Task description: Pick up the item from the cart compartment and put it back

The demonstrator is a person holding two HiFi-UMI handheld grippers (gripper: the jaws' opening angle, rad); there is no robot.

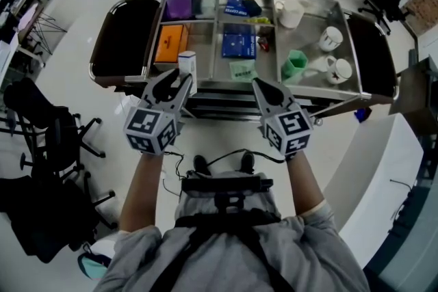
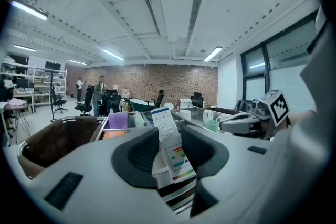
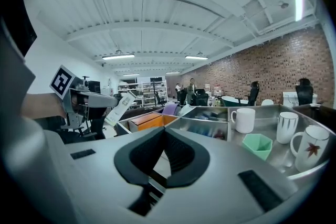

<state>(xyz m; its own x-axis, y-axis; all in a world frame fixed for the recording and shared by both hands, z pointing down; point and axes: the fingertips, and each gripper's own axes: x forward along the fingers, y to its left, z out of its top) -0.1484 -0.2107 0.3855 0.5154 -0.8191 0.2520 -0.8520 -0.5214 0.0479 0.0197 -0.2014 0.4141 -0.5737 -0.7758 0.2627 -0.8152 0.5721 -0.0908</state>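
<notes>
The left gripper (image 1: 176, 87) is clamping a small white box (image 2: 169, 139) between its dark pads. It is pressing on the two broad faces low down, so most of the box is sticking out past the jaw tips and leaning a little. The box is probably going to handle as a light, thin cardboard carton: stiff enough to keep its shape, but easy to dent, and smooth enough on its printed faces to slide if the squeeze is slack. The broad faces near the middle are looking like the best place to hold it, with gentle pressure rather than hard. It is tall and narrow, showing a blue strip at the top, a pale line diagram below that, and a panel of short red, yellow, green and blue bars further down. In the head view it is hanging over the near left part of the cart (image 1: 321, 88), just in front of the compartment holding an orange box (image 1: 171, 43); whether it belongs there I cannot tell. The right gripper (image 3: 164, 150) is hovering by the cart's near rim with its jaws together on nothing. Beyond it, a blue box (image 1: 238, 43), a green cup (image 1: 294, 65) and white mugs (image 1: 339, 68) are sitting in other compartments.
</notes>
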